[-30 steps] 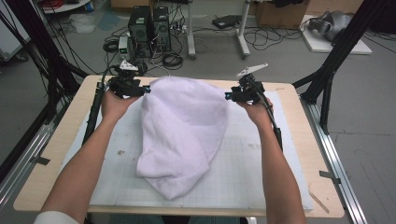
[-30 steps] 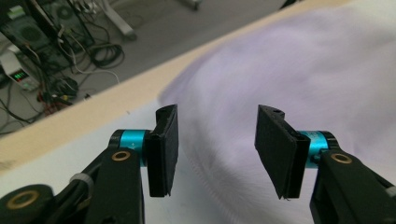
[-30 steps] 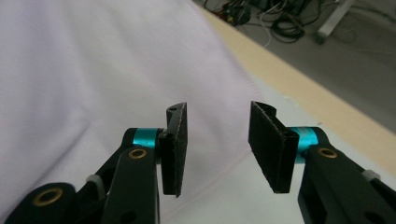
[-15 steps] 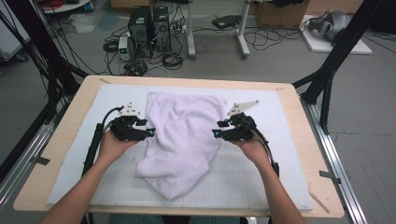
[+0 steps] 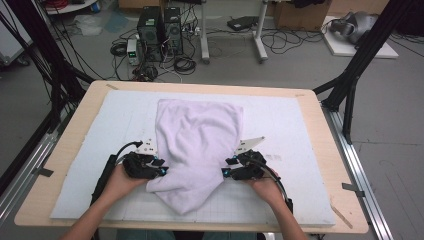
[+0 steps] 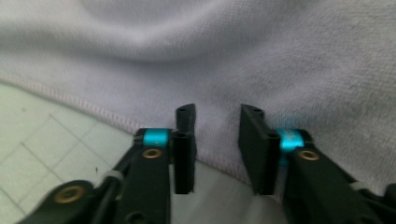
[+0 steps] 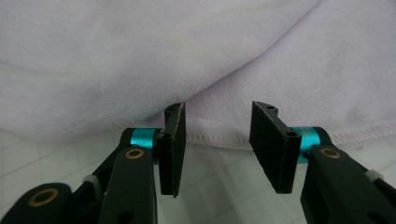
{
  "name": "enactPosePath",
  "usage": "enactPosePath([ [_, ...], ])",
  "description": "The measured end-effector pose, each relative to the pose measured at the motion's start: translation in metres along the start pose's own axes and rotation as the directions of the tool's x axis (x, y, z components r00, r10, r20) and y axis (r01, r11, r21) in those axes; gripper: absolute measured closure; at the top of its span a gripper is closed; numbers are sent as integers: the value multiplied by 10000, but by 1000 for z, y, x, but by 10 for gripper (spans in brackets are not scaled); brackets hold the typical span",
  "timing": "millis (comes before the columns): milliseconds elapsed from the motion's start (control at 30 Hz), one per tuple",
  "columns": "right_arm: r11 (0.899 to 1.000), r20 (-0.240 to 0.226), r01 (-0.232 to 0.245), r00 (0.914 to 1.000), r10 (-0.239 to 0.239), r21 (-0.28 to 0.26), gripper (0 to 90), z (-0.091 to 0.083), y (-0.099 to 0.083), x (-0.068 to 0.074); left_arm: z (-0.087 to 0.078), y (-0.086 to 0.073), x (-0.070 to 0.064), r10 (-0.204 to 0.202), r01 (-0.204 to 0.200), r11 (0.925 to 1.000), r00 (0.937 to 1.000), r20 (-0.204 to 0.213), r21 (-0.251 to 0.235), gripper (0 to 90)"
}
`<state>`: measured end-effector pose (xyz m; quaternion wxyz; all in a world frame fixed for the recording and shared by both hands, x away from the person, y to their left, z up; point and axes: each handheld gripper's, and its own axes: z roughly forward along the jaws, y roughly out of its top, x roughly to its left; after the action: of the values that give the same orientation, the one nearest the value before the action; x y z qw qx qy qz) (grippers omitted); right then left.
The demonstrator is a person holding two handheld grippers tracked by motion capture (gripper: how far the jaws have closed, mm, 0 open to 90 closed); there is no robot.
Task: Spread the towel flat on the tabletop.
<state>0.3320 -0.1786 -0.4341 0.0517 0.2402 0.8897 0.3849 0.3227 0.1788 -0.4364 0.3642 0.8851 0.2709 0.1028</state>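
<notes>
Towel [image 6: 233, 56] cut off by top & side edges in both gripper views; near jaws blurry.

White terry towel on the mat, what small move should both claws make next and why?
Probably ease both forward and close on the white terry towel: left claw and right claw are open, each facing a stitched hem edge lying between the jaws, ungripped.

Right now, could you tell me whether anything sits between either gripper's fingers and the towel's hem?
Nothing visible does. The left gripper and right gripper are both open, with the white towel directly ahead on the mat.
</notes>
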Motion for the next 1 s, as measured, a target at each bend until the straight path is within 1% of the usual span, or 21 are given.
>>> enactPosePath([
  [67, 9999, -41, 45, 10000, -44, 141, 595, 6, 2, 0, 1, 0, 0, 7, -7, 10000, 9999, 107, -31, 854],
  [100, 9996, -27, 159, 9999, -158, 223, 661, 9, 2, 0, 1, 0, 1, -44, 44, 10000, 9999, 119, -15, 875],
  [133, 9993, 110, 311, 9994, -314, 226, 733, 10, 2, 0, 0, 0, 2, -74, 74, 10000, 10000, 61, -11, 881],
  [167, 9992, 170, 317, 9993, -321, 247, 894, 9, 2, -1, -1, 0, 3, -57, 57, 10000, 9999, -89, 6, 885],
  [200, 9994, -70, 191, 9998, -189, 286, 898, 8, 2, -5, -3, 0, 5, -154, 153, 9999, 9997, -185, -23, 887],
  [233, 9991, -109, 133, 9999, -128, 413, 899, 6, 0, -8, -6, -1, 8, -270, 267, 9996, 9993, -273, -96, 888],
  [333, 9992, 49, 31, 10000, -33, 400, 900, -3, -4, -14, -17, -4, 20, -773, 742, 9957, 9954, -571, -546, 888],
  [400, 9999, 135, -95, 9999, 94, 107, 900, -11, -5, -17, -23, -6, 27, -925, 871, 9941, 9920, -864, -643, 889],
  [467, 9996, 52, -113, 9999, 115, -263, 893, -15, -3, -15, -27, -7, 35, -1117, 1044, 9922, 9873, -1133, -680, 889],
  [500, 9991, 30, -70, 10000, 72, -416, 821, -16, -1, -14, -29, -8, 40, -1186, 1105, 9916, 9844, -1303, -679, 888],
  [567, 9983, -219, -26, 9998, 13, -591, 734, -12, 3, -12, -30, -10, 48, -1563, 1471, 9864, 9775, -1415, -735, 888],
  [600, 9982, -228, 53, 9997, -67, -598, 677, -8, 5, -10, -32, -11, 51, -1714, 1619, 9831, 9780, -1191, -857, 886],
  [633, 9980, -371, 50, 9993, -73, -632, 639, -4, 7, -8, -34, -11, 50, -1789, 1686, 9809, 9776, -1109, -968, 849],
  [667, 9982, -514, 98, 9986, -128, -590, 619, -1, 8, -6, -38, -10, 48, -1921, 1816, 9760, 9779, -825, -1203, 766],
  [700, 9986, -585, 163, 9981, -193, -510, 579, 3, 9, -4, -41, -9, 46, -1932, 1852, 9741, 9798, -514, -1301, 640],
  [767, 9995, -793, 102, 9968, -126, -314, 561, 11, 10, -2, -47, -5, 37, -1509, 1483, 9793, 9885, -80, -1378, 529],
  [800, 9997, -763, 162, 9969, -175, -164, 560, 14, 10, -2, -48, -4, 32, -1334, 1348, 9807, 9909, 192, -1414, 496],
  [867, 9998, -710, 172, 9973, -173, -21, 565, 20, 10, 0, -46, -2, 22, -1009, 1065, 9866, 9936, 513, -1237, 450],
  [933, 9999, -653, 164, 9977, -165, -30, 622, 22, 9, 3, -39, -3, 14, -499, 557, 9952, 9961, 729, -799, 445],
  [967, 9998, -653, 205, 9976, -207, -38, 680, 23, 10, 4, -35, -4, 12, -397, 440, 9972, 9967, 708, -598, 479],
  [1000, 9999, -730, 138, 9972, -138, -8, 725, 24, 10, 5, -29, -6, 10, -213, 232, 9995, 9966, 798, -231, 532],
])
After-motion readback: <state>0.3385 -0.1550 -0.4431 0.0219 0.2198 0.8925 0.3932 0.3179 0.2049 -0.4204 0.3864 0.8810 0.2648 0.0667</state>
